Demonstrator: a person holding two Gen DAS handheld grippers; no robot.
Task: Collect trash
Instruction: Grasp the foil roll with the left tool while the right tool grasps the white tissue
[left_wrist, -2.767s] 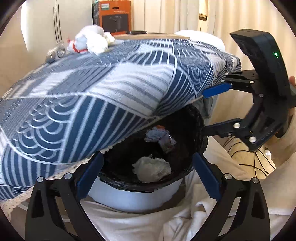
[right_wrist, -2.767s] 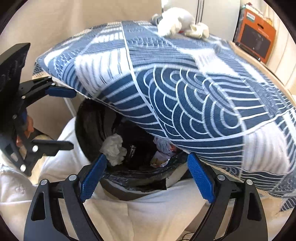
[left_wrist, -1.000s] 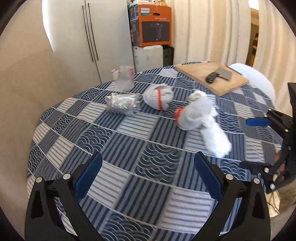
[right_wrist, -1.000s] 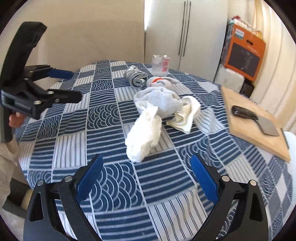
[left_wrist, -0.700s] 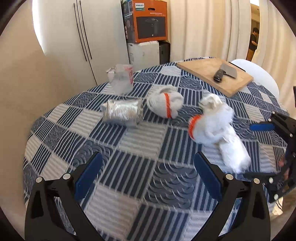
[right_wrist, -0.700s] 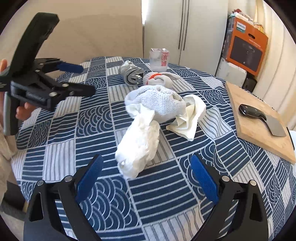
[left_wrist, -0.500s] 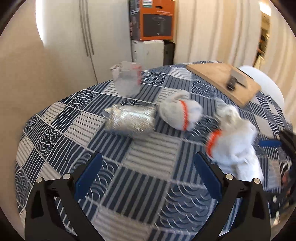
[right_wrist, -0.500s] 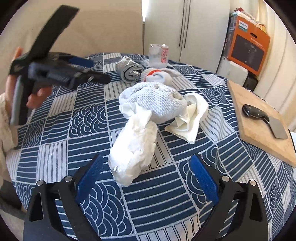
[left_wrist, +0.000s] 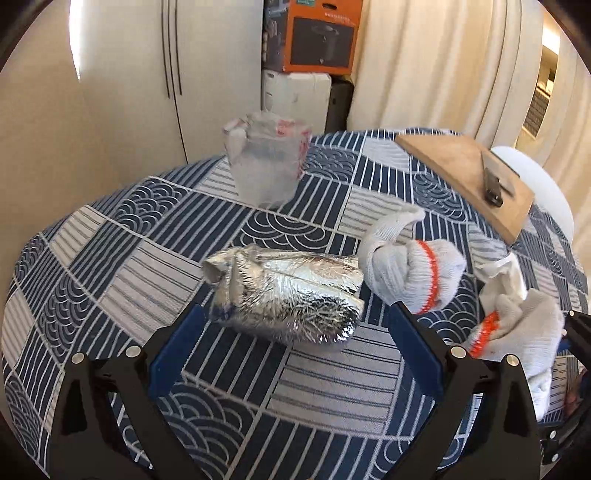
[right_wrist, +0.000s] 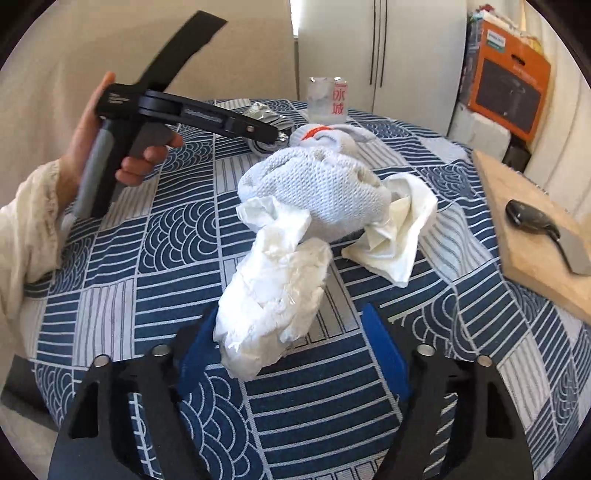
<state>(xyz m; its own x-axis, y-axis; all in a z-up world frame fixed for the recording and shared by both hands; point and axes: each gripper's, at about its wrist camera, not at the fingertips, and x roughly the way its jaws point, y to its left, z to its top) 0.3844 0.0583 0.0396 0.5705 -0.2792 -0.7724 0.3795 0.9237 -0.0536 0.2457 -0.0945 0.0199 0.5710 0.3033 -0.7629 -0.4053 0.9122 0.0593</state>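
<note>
A crumpled silver foil wrapper (left_wrist: 284, 295) lies on the blue patterned tablecloth (left_wrist: 110, 258). My left gripper (left_wrist: 291, 350) is open, its blue pads either side of the foil's near end, not touching. A crumpled white tissue (right_wrist: 273, 295) lies in front of my right gripper (right_wrist: 291, 350), which is open with the tissue's near end between the pads. Behind the tissue sit a balled white knit glove (right_wrist: 317, 195) and a white paper napkin (right_wrist: 395, 236). Another glove with an orange band (left_wrist: 413, 273) lies right of the foil. The left gripper shows in the right wrist view (right_wrist: 258, 134).
A clear plastic cup with red print (left_wrist: 266, 158) stands at the table's far side. A wooden cutting board (left_wrist: 465, 177) with a cleaver (right_wrist: 546, 229) lies at the right. A white chair (left_wrist: 532, 188), an orange box (left_wrist: 317, 33) and white cabinets stand behind.
Both grippers rose from the bin below the table edge to above the table. The left closed in on the foil wrapper; the right closed in on the white tissue.
</note>
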